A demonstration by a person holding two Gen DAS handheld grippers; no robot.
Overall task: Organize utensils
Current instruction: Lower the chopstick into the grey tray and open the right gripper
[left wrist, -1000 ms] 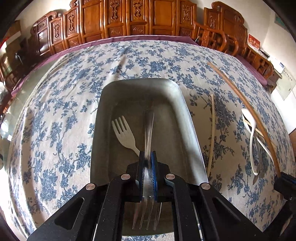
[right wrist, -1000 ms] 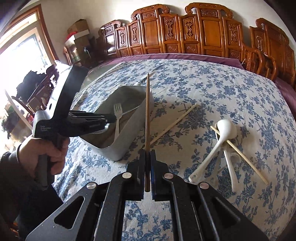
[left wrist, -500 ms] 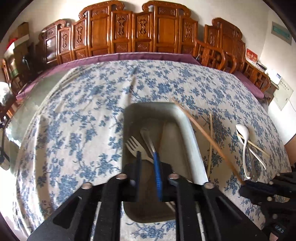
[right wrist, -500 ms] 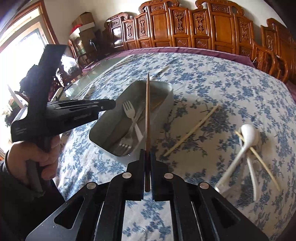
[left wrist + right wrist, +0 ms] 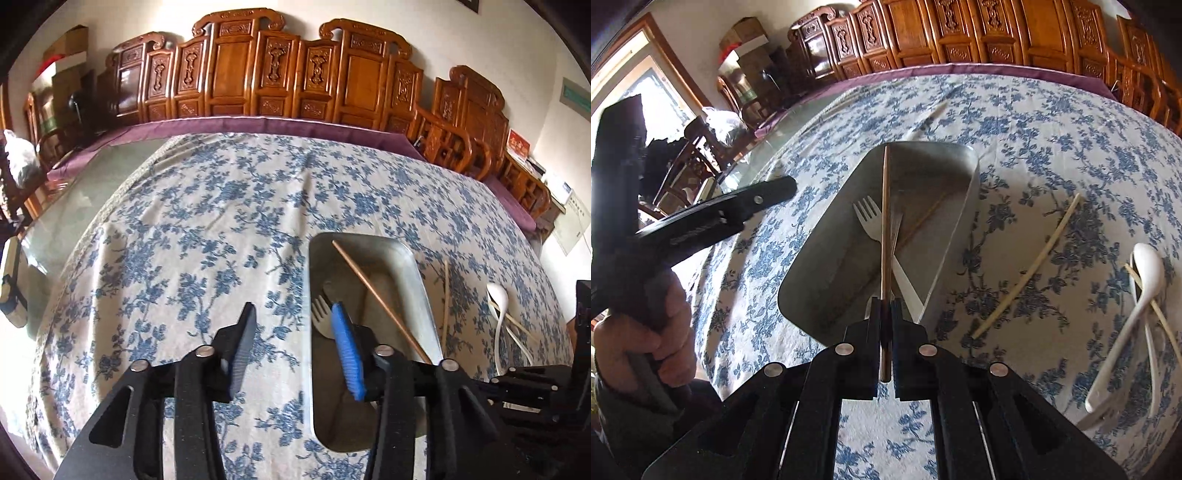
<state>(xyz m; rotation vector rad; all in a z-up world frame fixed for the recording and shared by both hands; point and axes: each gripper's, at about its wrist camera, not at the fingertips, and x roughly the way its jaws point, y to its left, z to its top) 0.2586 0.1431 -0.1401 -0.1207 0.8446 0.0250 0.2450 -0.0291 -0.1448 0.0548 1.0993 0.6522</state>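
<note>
A grey metal tray (image 5: 964, 192) (image 5: 417, 273) sits on the floral tablecloth. A white plastic fork (image 5: 868, 218) (image 5: 320, 314) and a metal fork (image 5: 897, 229) lie in it. My right gripper (image 5: 885, 306) is shut on a brown chopstick (image 5: 885, 206) and holds it over the tray; the chopstick also shows in the left wrist view (image 5: 376, 299). My left gripper (image 5: 293, 332) is open and empty, raised at the tray's left edge; it also shows in the right wrist view (image 5: 738, 206).
On the cloth right of the tray lie a pale chopstick (image 5: 1030, 266), white spoons (image 5: 1137, 299) (image 5: 498, 317) and another chopstick (image 5: 1160, 314). Another utensil (image 5: 931, 114) lies beyond the tray. Carved wooden chairs (image 5: 295, 74) line the table's far side.
My left gripper let go of the metal fork into the tray, opened wide, rose and shifted left. My right gripper carried the brown chopstick over the tray.
</note>
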